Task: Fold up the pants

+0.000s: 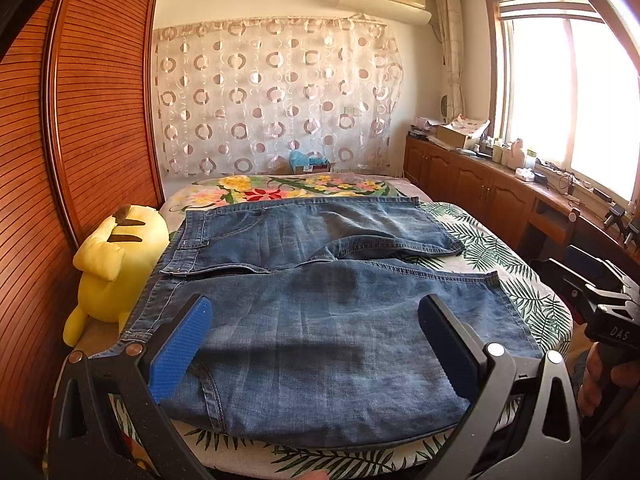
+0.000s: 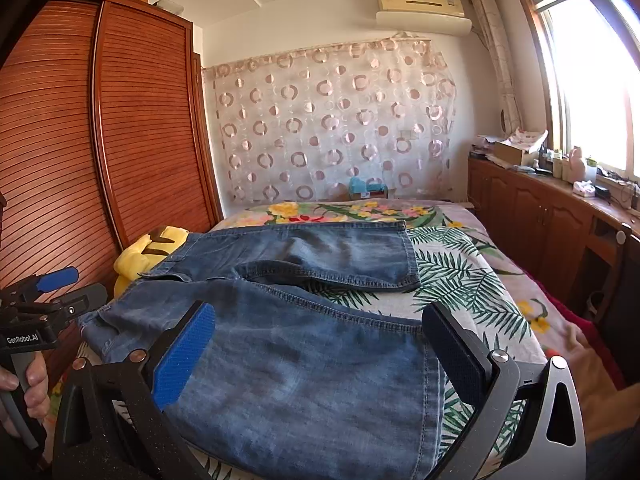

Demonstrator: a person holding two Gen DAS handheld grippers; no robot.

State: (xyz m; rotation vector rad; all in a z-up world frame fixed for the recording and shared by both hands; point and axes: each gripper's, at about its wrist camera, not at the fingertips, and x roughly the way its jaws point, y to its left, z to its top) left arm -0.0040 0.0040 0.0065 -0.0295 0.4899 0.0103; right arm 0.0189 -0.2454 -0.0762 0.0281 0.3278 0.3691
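Pants [image 1: 320, 320] look like soft, weighty denim, spread on the bed [image 1: 520, 280]; take the near waistband and hem; left gripper [image 1: 316, 344] and right gripper [image 2: 320, 348] gape, empty

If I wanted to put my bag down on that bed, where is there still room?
Bare sheet shows at the far end of the bed, between the denim pants and the circle-patterned curtain, and along the window side, right of the pant legs. The wardrobe side is crowded: the yellow plush toy sits against the waistband there.
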